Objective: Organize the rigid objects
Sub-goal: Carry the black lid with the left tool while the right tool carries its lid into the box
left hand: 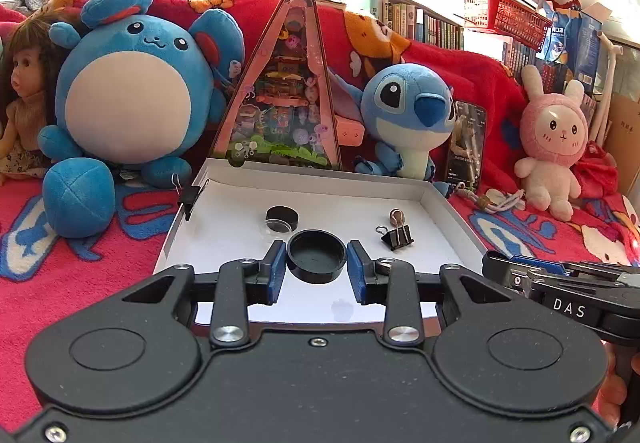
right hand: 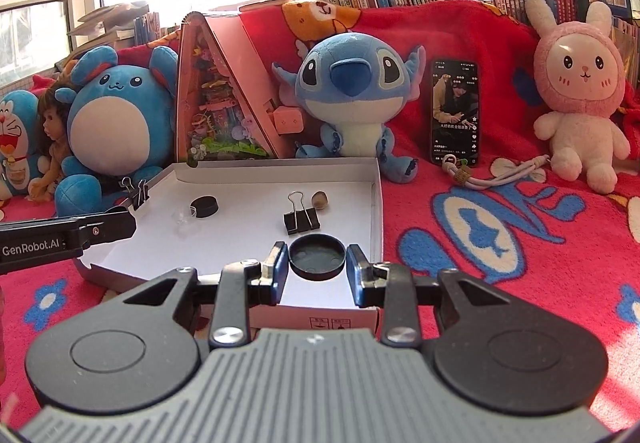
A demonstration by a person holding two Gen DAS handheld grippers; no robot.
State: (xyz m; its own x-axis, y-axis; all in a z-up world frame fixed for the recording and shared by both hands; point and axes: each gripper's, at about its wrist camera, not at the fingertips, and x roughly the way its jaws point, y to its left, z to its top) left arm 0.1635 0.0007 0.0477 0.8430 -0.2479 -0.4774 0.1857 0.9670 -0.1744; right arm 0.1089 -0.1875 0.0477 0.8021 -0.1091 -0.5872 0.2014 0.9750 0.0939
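A shallow white box [left hand: 452, 211] [right hand: 376, 203] lies on a red blanket. In it are a black round lid [left hand: 317, 256] [right hand: 317, 256], a small black-capped clear jar [left hand: 282, 218] [right hand: 204, 206], a black binder clip [left hand: 397, 236] [right hand: 301, 220] and a brown nut-like piece [left hand: 397, 217] [right hand: 320, 199]. A second binder clip [left hand: 188, 195] [right hand: 136, 189] grips the box's left wall. In each wrist view the lid sits between the blue pads with small gaps. My left gripper [left hand: 317, 267] and right gripper [right hand: 317, 267] are both open.
Plush toys line the back: a blue round one [left hand: 132, 83], Stitch [right hand: 352, 83], a pink rabbit [right hand: 576, 83], plus a doll [left hand: 20, 83]. A triangular toy box [left hand: 280, 91], a phone [right hand: 455, 111] and a lanyard [right hand: 500, 175] stand behind the box.
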